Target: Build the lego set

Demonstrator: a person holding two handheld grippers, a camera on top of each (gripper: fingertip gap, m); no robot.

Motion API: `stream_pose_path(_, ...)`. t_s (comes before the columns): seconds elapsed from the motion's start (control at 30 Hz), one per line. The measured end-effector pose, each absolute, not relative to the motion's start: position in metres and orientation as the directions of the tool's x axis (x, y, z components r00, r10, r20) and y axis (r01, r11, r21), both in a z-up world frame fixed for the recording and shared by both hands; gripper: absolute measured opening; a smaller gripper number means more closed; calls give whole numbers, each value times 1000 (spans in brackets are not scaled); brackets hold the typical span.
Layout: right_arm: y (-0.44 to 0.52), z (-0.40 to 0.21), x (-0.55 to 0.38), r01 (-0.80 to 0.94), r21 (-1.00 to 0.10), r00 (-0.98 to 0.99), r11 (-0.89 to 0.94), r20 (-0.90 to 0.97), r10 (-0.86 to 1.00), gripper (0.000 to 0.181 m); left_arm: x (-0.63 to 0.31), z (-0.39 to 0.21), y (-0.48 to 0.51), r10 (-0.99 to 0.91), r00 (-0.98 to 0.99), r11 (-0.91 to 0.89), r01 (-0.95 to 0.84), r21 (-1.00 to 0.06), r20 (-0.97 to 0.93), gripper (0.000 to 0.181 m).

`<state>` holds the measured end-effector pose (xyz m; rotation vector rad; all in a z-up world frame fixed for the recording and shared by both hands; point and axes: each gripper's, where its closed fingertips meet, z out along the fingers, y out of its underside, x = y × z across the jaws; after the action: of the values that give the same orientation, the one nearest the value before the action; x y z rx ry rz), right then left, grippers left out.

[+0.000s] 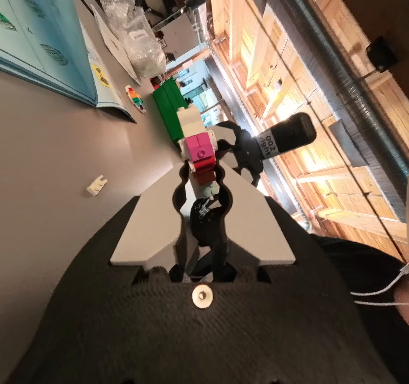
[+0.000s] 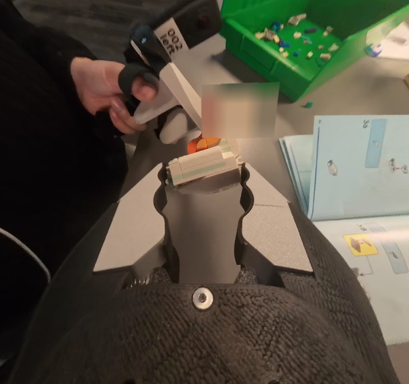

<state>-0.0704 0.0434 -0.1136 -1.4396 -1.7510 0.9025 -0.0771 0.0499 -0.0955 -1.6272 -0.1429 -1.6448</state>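
A small lego model point(image 1: 199, 150) of white, pink, red, dark red and pale green bricks is held in the air between both grippers. My left gripper point(image 1: 201, 171) is shut on its red and pale green end. My right gripper point(image 2: 202, 171) is shut on the model's white and grey block point(image 2: 199, 166), with orange pieces point(image 2: 204, 143) just beyond. In the left wrist view the right gripper point(image 1: 228, 150) reaches the model from the right. In the right wrist view the left gripper point(image 2: 183, 133), held by a hand point(image 2: 97, 88), comes from the upper left. A blurred patch hides part of the model.
A green bin point(image 2: 254, 48) with several loose pieces stands at the back right, and also shows in the left wrist view point(image 1: 168, 112). An open instruction booklet point(image 2: 358, 165) lies at the right. A small white piece point(image 1: 96, 185), a small colourful build point(image 1: 136, 99) and plastic bags point(image 1: 139, 41) are on the grey table point(image 1: 66, 152).
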Motion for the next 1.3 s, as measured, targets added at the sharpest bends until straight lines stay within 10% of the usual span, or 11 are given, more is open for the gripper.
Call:
stream_pose_path(0.03, 45, -109, -73, 485, -860, -137, 159, 105, 985, 66, -80, -92, 52, -444, 134, -657, 624, -423, 886, 23)
stream_pose_path(0.23, 59, -91, -91, 530, -644, 5, 552, 653, 757, 96, -96, -81, 67, -408, 125, -562, 747, -356, 905, 20)
stream_pose_path(0.5, 83, -67, -91, 720, 16, 30, 694, 998, -55, 40, -93, -64, 70, -396, -5, -567, 788, -240, 918, 20)
stream_pose_path(0.63, 79, -64, -88, 662, -130, 108, 738, 991, 77, 37, -90, -56, 61, -484, -5, -580, 751, -316, 875, 33)
stream_pose_path(0.77, 70, -63, -76, 467, -397, 162, 790, 917, 365, 37, -91, -56, 44, -671, 226, -456, 625, -633, 706, 74)
stream_pose_path(0.9, 41, -57, -66, 217, -575, 91, 789, 817, 570, 37, -93, -63, 37, -756, 651, 39, 145, -989, 66, 90)
stream_pose_path(1.07, 18, -59, -62, 103, -629, -24, 771, 773, 634, 37, -76, -60, 17, -610, 582, 450, -304, -840, -538, 71)
stream_pose_path(1.3, 7, -71, -60, 102, -663, -115, 741, 732, 671, 37, -65, -68, 6, -541, 428, 573, -443, -690, -724, 30)
